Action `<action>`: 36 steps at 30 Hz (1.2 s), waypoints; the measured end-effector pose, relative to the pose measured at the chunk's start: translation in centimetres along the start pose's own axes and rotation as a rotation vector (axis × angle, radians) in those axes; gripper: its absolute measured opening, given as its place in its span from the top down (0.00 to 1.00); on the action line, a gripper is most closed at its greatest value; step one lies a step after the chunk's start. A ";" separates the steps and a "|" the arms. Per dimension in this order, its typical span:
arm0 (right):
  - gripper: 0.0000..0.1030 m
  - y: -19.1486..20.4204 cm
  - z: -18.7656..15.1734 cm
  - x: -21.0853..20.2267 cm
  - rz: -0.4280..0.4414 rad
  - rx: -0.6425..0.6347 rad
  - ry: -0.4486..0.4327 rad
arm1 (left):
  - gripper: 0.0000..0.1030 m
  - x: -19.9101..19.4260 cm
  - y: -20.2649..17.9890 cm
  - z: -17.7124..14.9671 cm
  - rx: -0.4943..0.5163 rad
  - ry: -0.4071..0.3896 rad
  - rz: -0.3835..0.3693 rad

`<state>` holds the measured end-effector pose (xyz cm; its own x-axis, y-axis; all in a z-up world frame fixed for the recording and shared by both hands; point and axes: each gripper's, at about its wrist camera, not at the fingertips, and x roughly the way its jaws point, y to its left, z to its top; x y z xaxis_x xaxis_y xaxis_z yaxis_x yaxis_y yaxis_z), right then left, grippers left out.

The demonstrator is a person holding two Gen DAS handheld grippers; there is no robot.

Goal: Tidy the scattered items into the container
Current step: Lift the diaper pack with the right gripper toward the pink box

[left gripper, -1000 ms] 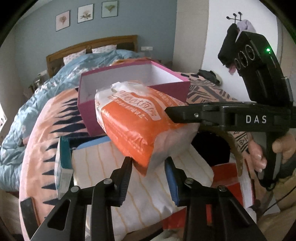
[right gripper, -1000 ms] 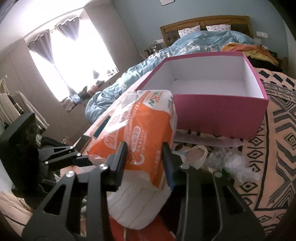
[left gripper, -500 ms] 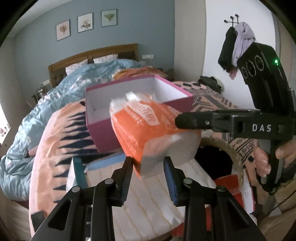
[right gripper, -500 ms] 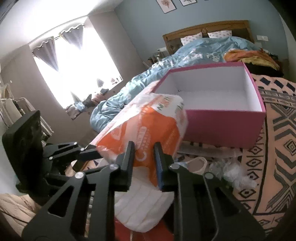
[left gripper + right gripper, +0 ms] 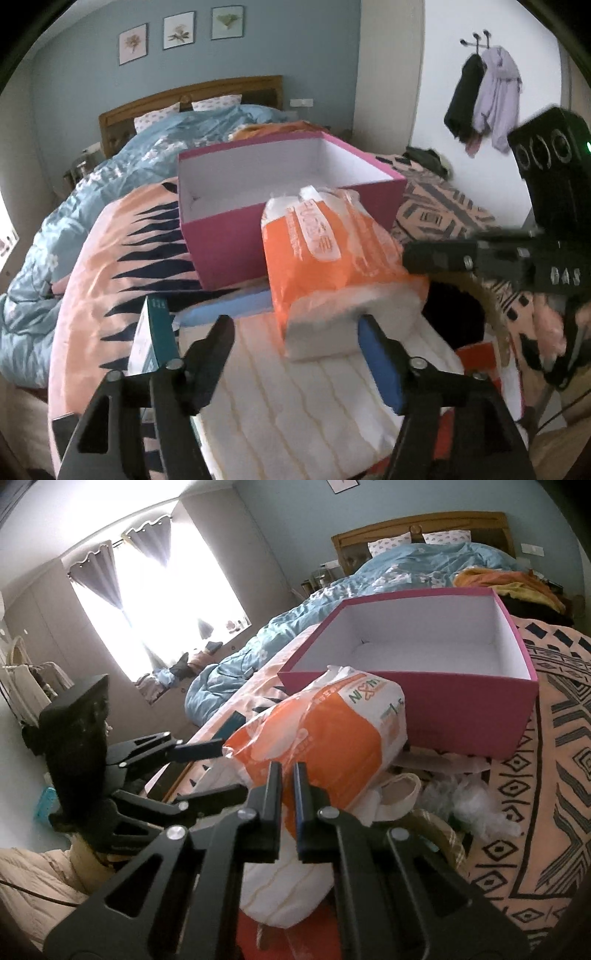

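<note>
The right gripper (image 5: 287, 771) has its fingers pressed nearly together, pinching the near end of the orange pack (image 5: 325, 738), and it holds the pack tilted up toward the pink box (image 5: 443, 705). The pack's far end reaches the box's near wall, about level with the rim, but has not crossed it. The left gripper (image 5: 295, 332) stands spread wide; its blue-padded finger (image 5: 380, 362) sits just beside the pack's white end, the other finger well apart from it, so it grips nothing. The box sits open on the patterned blanket (image 5: 110, 258), its white inside bare, with plenty of room for the pack. Under the pack lies a white striped pack (image 5: 295, 398), and a teal carton (image 5: 155, 339) stands on edge beside the left finger. To the right of the box's near corner, a cloth bag (image 5: 399, 794) and crumpled clear plastic (image 5: 476, 805) crowd the blanket. The blue duvet (image 5: 369, 576) lies beyond the box's far rim.
</note>
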<state>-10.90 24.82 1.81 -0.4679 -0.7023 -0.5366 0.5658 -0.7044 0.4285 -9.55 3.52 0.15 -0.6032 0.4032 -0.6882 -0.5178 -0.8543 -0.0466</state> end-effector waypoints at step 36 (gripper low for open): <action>0.21 -9.3 2.7 2.2 -0.009 0.258 0.060 | 0.11 0.5 0.8 -0.2 0.018 -0.041 -0.009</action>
<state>-19.02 29.57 -1.33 -0.4270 -0.6938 -0.5800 0.3662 -0.7191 0.5906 -10.17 2.94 -0.36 -0.6230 0.4243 -0.6572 -0.5338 -0.8447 -0.0394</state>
